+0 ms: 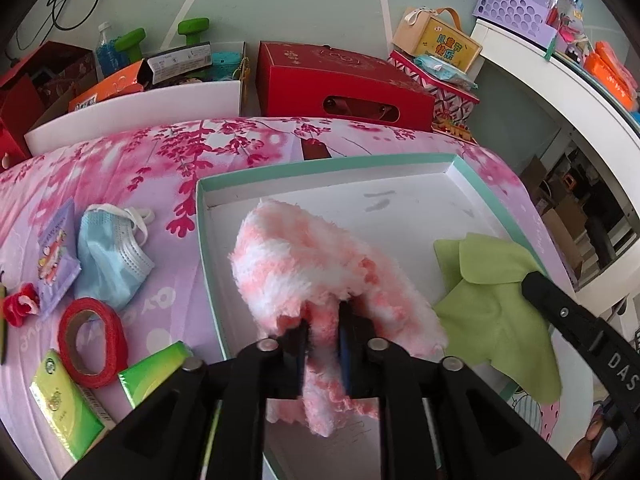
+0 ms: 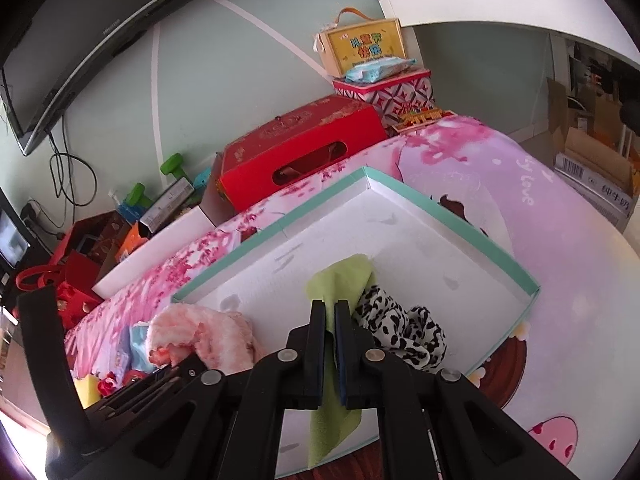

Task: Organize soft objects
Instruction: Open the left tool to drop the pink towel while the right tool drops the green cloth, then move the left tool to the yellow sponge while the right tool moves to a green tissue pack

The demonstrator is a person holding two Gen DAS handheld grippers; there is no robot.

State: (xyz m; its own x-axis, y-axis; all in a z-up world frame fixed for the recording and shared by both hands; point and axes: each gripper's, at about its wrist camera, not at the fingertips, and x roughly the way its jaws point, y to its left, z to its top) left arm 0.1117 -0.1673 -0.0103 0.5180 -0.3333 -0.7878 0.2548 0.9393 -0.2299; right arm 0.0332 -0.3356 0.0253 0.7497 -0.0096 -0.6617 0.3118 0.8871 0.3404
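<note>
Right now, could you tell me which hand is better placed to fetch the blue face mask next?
Probably the left. The blue face mask lies on the bedspread left of the tray, on the left gripper's side, its jaws slack around the fluffy pink cloth. The right gripper is clamped on the green cloth.

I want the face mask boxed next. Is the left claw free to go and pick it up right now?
Probably not yet: the left claw has the pink fluffy cloth between its fingers. The blue face mask lies uncovered beside the box.

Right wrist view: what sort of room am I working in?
Likely a cluttered bedroom or living space: a pink floral bedsheet, a wall-mounted black TV screen, and red gift boxes stacked against the wall.
</note>
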